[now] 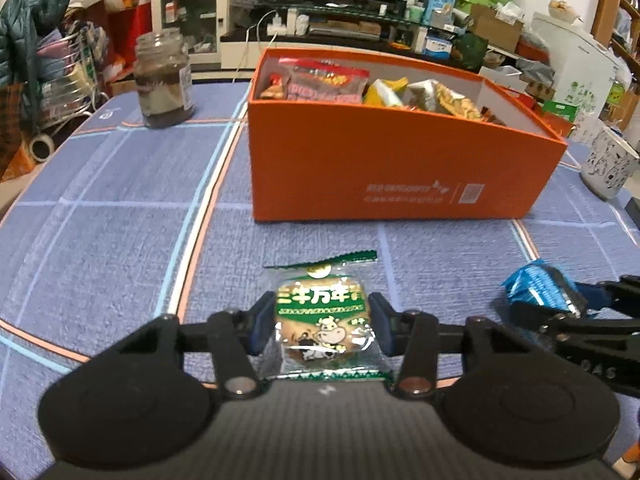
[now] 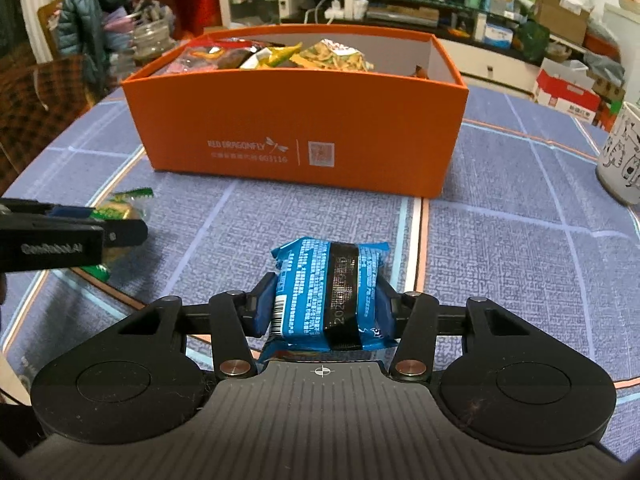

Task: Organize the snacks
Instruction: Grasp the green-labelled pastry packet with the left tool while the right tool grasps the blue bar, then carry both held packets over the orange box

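Note:
My left gripper [image 1: 322, 326] is shut on a green snack packet [image 1: 326, 320] with a cartoon cow, held just above the blue tablecloth. My right gripper [image 2: 324, 308] is shut on a blue snack packet [image 2: 326, 292]. The blue packet also shows in the left wrist view [image 1: 538, 286], and the green packet in the right wrist view [image 2: 116, 210]. An orange box [image 1: 400, 168] holding several snack bags stands ahead of both grippers; it also shows in the right wrist view [image 2: 296, 120].
A glass jar [image 1: 162, 80] with dark contents stands at the far left of the table. A white patterned cup [image 2: 622, 152] stands at the right edge. Cluttered shelves, boxes and a jacket lie beyond the table.

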Available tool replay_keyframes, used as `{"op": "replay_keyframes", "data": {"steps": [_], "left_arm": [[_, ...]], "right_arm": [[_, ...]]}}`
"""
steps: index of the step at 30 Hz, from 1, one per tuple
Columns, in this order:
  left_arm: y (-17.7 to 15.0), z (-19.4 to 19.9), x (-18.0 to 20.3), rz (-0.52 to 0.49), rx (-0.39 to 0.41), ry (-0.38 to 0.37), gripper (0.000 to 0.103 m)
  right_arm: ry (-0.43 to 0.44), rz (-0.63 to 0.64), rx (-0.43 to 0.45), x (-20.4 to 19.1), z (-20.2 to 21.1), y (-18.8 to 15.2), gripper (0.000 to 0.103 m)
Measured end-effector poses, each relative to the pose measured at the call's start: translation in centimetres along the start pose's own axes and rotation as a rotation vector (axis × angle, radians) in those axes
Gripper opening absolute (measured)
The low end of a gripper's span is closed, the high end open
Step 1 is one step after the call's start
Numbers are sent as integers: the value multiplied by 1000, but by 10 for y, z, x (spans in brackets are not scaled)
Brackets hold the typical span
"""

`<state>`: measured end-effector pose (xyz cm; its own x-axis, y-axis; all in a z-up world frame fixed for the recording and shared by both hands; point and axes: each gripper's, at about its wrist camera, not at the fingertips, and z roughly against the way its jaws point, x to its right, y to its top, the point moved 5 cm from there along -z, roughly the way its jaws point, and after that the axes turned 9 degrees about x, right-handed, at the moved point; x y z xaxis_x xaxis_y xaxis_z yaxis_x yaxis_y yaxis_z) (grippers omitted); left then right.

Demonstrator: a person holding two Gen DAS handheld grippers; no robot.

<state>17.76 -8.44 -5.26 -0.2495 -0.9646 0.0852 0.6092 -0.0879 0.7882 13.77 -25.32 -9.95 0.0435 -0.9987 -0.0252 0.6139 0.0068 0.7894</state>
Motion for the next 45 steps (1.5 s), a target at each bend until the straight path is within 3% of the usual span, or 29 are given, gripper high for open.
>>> {"op": "replay_keyframes", "data": {"steps": [4, 12, 24, 29, 38, 45], "left_arm": [[-1, 2, -1, -14, -2, 4, 47], [6, 5, -3, -87, 27, 87, 47], [16, 12, 0, -97, 59, 101, 47], [34, 25, 2, -90, 115, 93, 47], [85, 32, 9, -59, 184, 27, 47], [136, -5, 29, -73, 194, 4, 47]], "right_arm": [[1, 5, 2, -2, 0, 0, 36], [0, 10, 47, -3, 11, 7, 36], [1, -4, 80, -2, 16, 15, 36], [10, -19, 121, -2, 26, 25, 36], [21, -83, 267, 19, 64, 81, 36], [-13, -71, 287, 46, 32, 135, 36]]}}
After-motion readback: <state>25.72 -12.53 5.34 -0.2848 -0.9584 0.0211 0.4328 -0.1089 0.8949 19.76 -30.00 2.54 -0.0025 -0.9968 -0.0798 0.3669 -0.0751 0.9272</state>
